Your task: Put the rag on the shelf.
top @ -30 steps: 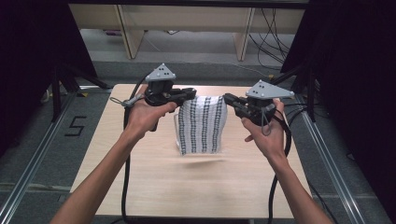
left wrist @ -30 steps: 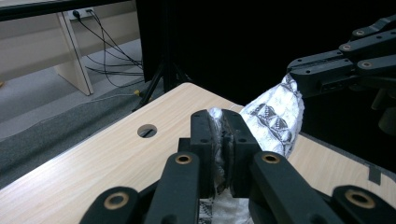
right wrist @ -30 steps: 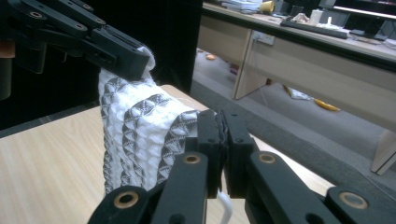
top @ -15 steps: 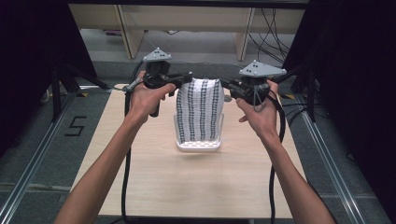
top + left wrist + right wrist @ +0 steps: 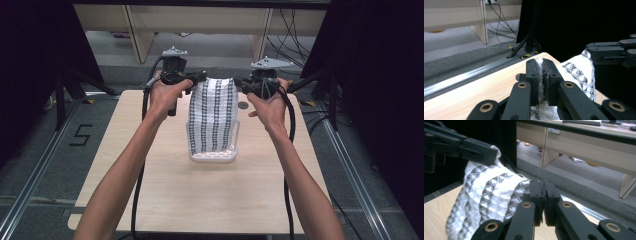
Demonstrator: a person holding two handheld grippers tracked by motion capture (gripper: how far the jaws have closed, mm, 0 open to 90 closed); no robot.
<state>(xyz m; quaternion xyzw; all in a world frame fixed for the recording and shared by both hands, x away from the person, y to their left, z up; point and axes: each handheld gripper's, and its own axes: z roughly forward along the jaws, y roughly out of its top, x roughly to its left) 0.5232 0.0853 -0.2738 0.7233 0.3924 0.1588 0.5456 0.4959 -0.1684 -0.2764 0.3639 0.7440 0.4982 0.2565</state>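
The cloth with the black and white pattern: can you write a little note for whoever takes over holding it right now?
Left gripper: shut on one top corner of the cloth.
Right gripper: shut on the other top corner.
The cloth hangs stretched between them over the far half of the table; its bottom edge lies in a small fold on the wood.
Done: both corners picked up, cloth lifted and spread.
Left: probably laying it flat or folding it. Keep both grips tight and the hands level so it doesn't slip.

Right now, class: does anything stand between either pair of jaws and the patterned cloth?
No. The left gripper and right gripper each pinch a top corner of the cloth.
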